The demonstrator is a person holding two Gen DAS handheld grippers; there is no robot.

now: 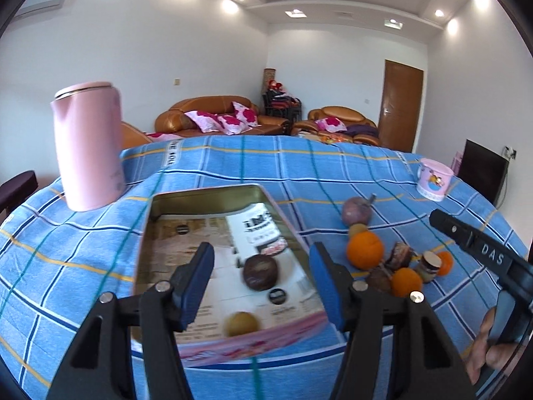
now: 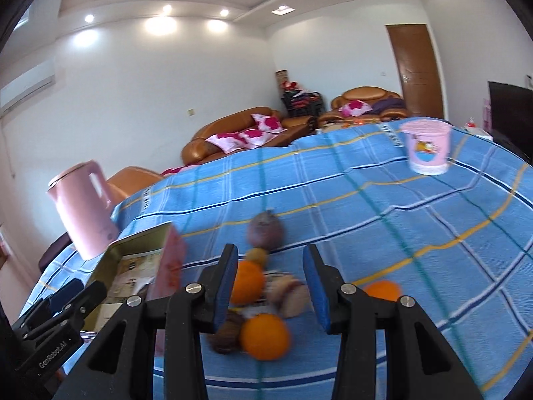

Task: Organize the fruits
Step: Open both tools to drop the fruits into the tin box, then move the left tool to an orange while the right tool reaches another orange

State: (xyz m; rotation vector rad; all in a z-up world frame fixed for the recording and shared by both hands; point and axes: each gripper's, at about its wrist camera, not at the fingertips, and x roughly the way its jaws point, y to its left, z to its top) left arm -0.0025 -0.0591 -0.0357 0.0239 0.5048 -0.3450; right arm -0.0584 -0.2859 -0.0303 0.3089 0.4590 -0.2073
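Note:
In the left wrist view my left gripper (image 1: 261,248) stands open over a metal tin (image 1: 213,196) lined with printed paper. A dark brown round fruit (image 1: 260,272) and a yellowish one (image 1: 242,323) lie in the tin, free of the pads. To the right of the tin is a pile of fruit: a purple one (image 1: 356,211), oranges (image 1: 364,250) and dark pieces. My right gripper (image 2: 271,286) hangs open just over that pile, above an orange (image 2: 265,336), a second orange (image 2: 248,281) and a dark fruit (image 2: 226,335). Nothing is between its pads.
A tall pink kettle (image 1: 88,146) stands behind the tin at the left. A pink printed cup (image 2: 426,146) is at the far right of the blue checked tablecloth (image 2: 399,220). One orange (image 2: 382,290) lies apart, right of the pile. Sofas stand beyond the table.

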